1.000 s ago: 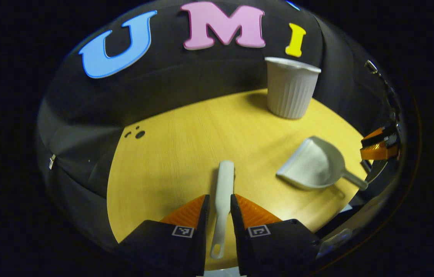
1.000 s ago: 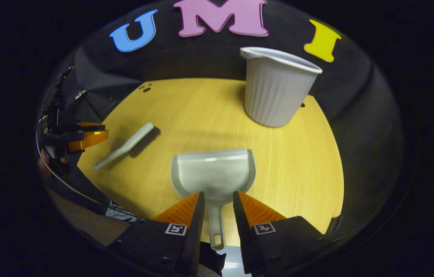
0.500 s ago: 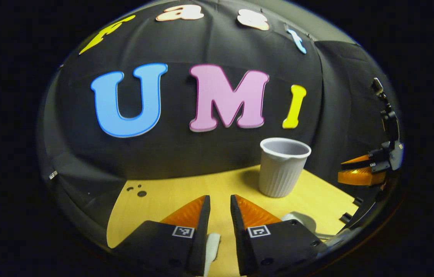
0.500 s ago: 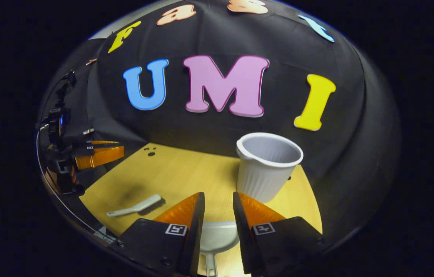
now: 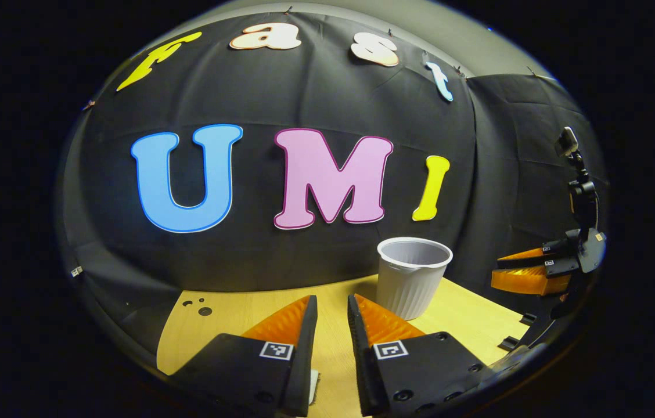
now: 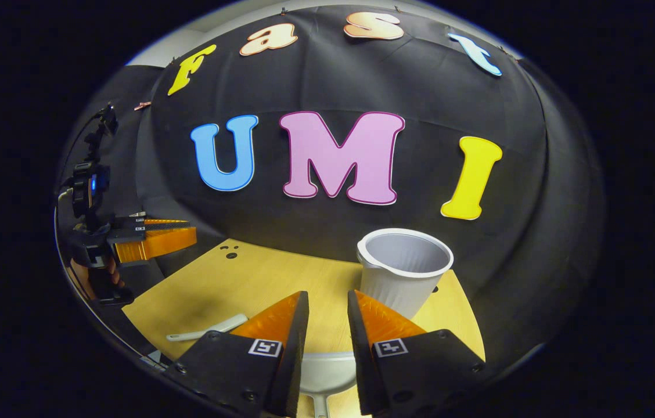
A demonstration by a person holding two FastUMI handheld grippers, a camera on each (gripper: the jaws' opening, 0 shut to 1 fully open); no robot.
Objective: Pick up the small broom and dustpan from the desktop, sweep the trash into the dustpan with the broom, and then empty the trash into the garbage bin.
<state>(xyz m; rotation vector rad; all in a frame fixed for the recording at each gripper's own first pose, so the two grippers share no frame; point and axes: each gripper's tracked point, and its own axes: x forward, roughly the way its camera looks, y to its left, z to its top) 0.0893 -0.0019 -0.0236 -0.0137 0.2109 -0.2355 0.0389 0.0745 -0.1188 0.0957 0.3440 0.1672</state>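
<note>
Light wooden table (image 6: 281, 278) carries a white ribbed bin (image 6: 403, 270), standing upright at its far edge. Broom (image 6: 208, 328) lies flat well to the bin's left; dustpan (image 6: 327, 371) lies nearer, in front of the bin.

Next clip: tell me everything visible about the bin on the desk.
The bin is a small pale grey plastic tub, wider at the top, with vertical ribs down its wall, a rolled rim and a small pouring lip. It stands upright and open at the far right of the wooden desk, close to the black cloth wall. Its inside looks empty. Nothing touches it but the desk.
</note>
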